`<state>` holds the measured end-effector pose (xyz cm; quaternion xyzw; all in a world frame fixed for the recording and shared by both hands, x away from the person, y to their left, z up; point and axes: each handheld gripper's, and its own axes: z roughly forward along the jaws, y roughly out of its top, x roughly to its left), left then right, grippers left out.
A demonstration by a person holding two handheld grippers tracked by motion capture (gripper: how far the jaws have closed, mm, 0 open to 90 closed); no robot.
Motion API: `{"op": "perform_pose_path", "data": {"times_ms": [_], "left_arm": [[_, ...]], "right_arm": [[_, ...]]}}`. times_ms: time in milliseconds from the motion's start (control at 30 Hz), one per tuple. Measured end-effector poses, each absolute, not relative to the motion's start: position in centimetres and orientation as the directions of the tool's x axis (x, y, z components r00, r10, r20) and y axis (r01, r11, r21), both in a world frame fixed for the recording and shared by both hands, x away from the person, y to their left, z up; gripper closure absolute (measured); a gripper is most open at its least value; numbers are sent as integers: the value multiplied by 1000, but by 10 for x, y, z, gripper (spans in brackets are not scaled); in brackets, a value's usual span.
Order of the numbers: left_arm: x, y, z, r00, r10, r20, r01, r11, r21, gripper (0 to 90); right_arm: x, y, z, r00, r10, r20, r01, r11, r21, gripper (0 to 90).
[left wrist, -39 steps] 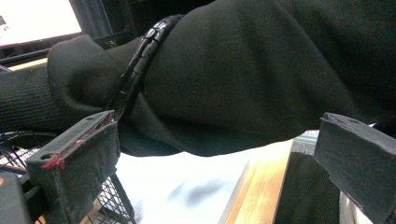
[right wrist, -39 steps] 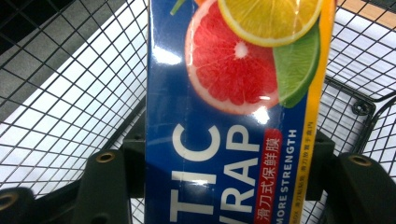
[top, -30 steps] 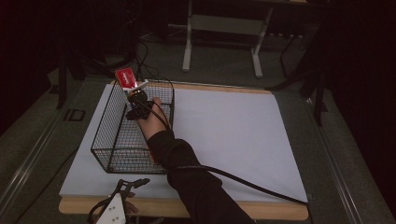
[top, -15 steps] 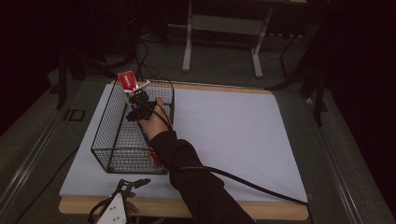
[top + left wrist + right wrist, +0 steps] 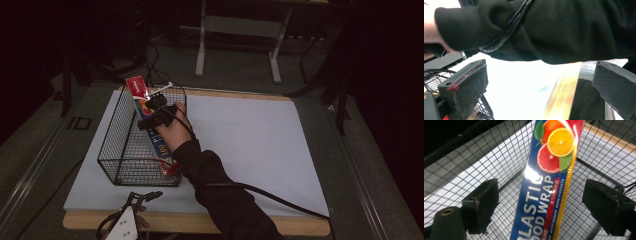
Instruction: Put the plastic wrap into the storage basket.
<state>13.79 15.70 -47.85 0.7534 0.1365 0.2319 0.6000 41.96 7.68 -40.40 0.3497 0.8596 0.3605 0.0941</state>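
Note:
A long blue box of plastic food wrap (image 5: pixel 159 142) leans in a black wire basket (image 5: pixel 116 145), its red end (image 5: pixel 136 86) poking over the far rim. My right gripper (image 5: pixel 152 111) hovers over the basket, and its jaws have just been opening. In the right gripper view the box (image 5: pixel 541 202) stands between the two parted jaws of the right gripper (image 5: pixel 546 206), with clear gaps on both sides. My left gripper (image 5: pixel 145 196) rests open at the table's near edge; in the left gripper view the left gripper (image 5: pixel 541 92) holds nothing between its jaws.
A white sheet (image 5: pixel 250 145) covers the wooden table (image 5: pixel 200 222). The right arm's dark sleeve (image 5: pixel 554 30) and trailing cable (image 5: pixel 270 195) cross the near side. A metal stand (image 5: pixel 235 45) is on the floor behind the table.
The right gripper has let go of the box and drawn up and back a little. The box stays leaning in the basket. The left gripper has not moved.

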Motion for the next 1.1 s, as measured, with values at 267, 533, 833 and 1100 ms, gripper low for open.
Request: {"op": "perform_pose_path", "data": {"times_ms": [267,533,833,1100], "left_arm": [[139,154,-480,861,475,183,-67,-251,966,6],[142,153,-480,864,473,176,-62,-248,967,6],[143,152,-480,865,471,176,-60,-251,966,6],[144,151,-481,866,469,175,-57,-255,965,6]], "right_arm": [[407,52,-385,-766,639,65,485,508,712,140],[403,17,-380,-756,653,39,475,507,720,141],[402,-31,-379,-738,673,34,469,477,743,141],[394,-71,-387,-738,672,64,473,446,760,142]]}}
